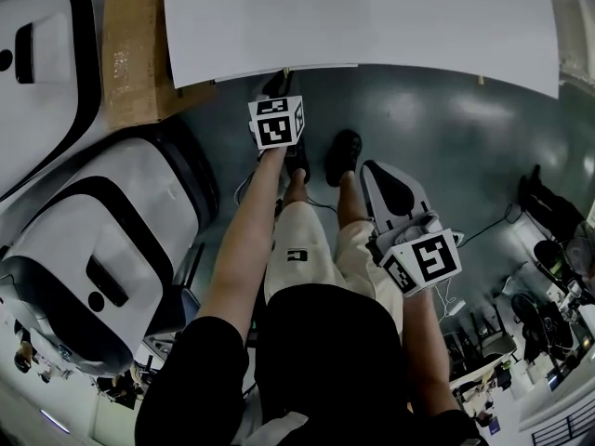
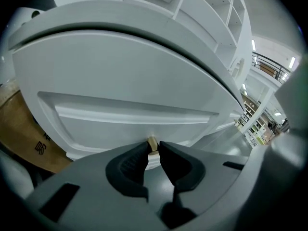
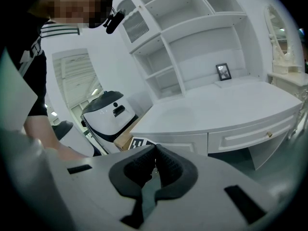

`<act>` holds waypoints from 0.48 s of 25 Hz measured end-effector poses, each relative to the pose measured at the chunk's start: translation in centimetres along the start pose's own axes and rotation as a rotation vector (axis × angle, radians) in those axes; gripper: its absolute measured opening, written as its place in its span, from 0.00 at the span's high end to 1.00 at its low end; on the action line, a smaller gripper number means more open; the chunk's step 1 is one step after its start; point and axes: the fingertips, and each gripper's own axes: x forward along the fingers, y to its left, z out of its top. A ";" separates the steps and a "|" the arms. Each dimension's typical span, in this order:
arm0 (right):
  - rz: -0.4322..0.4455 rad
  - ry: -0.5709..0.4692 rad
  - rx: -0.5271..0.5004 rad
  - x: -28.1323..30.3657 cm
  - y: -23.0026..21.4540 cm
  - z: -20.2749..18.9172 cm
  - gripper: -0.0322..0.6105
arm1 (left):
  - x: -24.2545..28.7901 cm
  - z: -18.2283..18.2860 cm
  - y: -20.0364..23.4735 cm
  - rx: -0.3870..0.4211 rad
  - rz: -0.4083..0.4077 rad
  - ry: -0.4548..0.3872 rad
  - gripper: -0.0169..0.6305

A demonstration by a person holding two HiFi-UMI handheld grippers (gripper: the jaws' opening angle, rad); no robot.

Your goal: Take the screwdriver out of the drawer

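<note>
At the closed drawer [image 2: 130, 88], the knob [image 2: 152, 143] is clamped by the left gripper [image 2: 153, 148]. The right gripper [image 3: 155, 154] is held shut, empty. Screwdriver unseen, judged inside. Next: a straight pull outward is called for.

Desk [image 1: 372, 17] ahead, drawer [image 2: 134, 114] under its top.
Knob [image 2: 152, 144] on drawer front, between jaws of left gripper [image 2: 153, 149]; cardboard box [image 1: 130, 54] left of desk.

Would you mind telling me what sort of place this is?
Probably a furnished mock room inside a lab hall: a white desk with drawers, open white shelves above it, and white-and-black machines parked beside it.
</note>
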 end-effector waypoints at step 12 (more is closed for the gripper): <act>-0.009 -0.013 0.007 -0.6 0.1 0.3 0.92 | -1.3 -1.2 -0.6 -0.010 0.001 0.016 0.84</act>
